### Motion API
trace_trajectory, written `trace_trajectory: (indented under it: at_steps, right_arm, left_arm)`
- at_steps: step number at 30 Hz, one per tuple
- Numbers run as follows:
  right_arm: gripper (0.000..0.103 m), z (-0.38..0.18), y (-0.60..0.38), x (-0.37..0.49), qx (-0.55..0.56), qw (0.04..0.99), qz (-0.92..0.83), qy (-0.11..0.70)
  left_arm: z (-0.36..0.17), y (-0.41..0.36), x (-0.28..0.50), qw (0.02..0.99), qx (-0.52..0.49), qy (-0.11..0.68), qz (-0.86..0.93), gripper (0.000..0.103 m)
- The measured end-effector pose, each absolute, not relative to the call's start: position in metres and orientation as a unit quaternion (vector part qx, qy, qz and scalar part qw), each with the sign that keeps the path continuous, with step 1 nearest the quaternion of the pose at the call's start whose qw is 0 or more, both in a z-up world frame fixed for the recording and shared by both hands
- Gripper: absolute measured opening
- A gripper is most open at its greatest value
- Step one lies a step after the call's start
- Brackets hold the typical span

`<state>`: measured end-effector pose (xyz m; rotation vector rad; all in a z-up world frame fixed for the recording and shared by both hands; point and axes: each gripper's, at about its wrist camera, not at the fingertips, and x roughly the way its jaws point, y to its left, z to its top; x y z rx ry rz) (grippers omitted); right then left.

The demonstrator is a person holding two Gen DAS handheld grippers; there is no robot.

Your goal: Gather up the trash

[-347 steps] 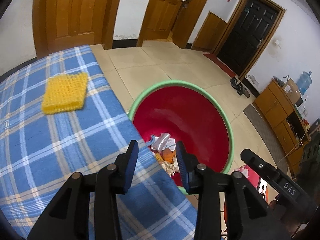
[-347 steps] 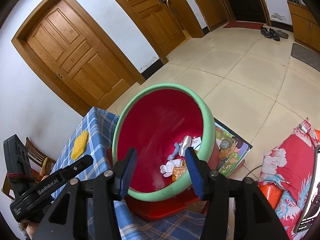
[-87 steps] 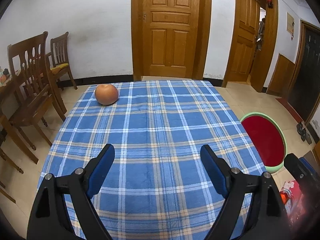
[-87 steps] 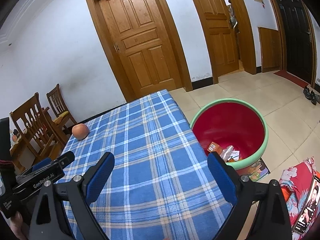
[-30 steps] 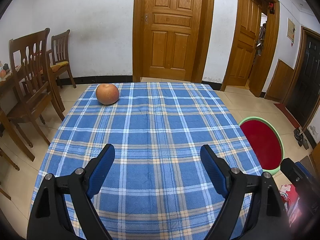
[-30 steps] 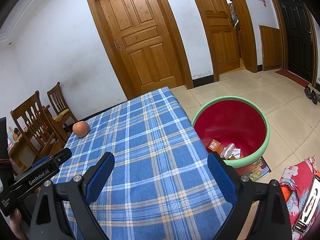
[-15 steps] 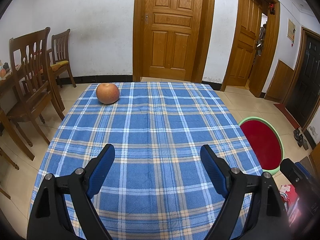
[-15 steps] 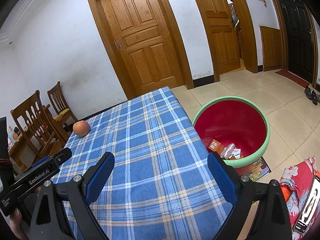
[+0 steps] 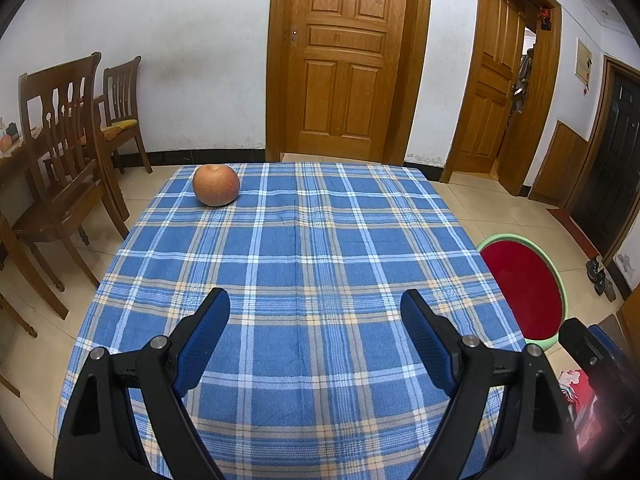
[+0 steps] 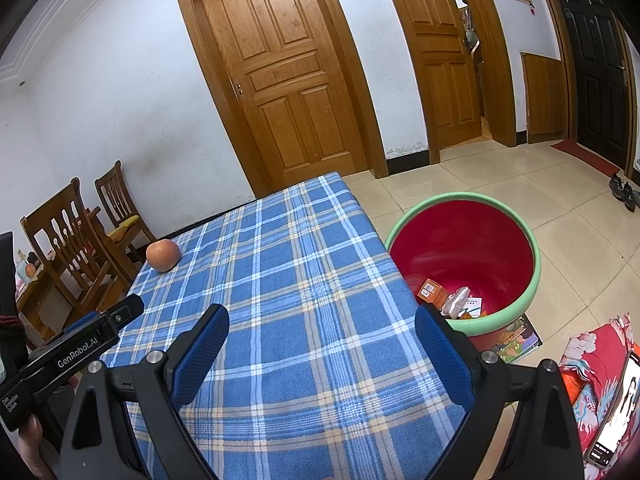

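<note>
Trash (image 10: 456, 300) lies in the red bin (image 10: 532, 276) beside the bench (image 9: 312, 248). Left gripper (image 9: 316, 320) and right gripper (image 10: 320, 332) hover with jaws wide apart, empty. Collecting looks finished; only an apple (image 9: 216, 184) sits there, needing no pickup.

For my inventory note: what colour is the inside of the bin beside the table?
Red inside the bin, with a light green rim; the right wrist view shows it best.
</note>
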<state>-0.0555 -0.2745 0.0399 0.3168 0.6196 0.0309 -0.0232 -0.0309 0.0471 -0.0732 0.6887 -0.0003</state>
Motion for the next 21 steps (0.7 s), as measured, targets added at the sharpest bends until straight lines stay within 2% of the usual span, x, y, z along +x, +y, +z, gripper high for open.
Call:
trace_trajectory:
  at_steps: [21]
  right_arm:
    - [0.096, 0.0402, -0.2739, -0.0553, 0.154, 0.94, 0.015, 0.304]
  left_arm:
    - [0.0455, -0.034, -0.0255, 0.94, -0.031, 0.34, -0.002, 0.087]
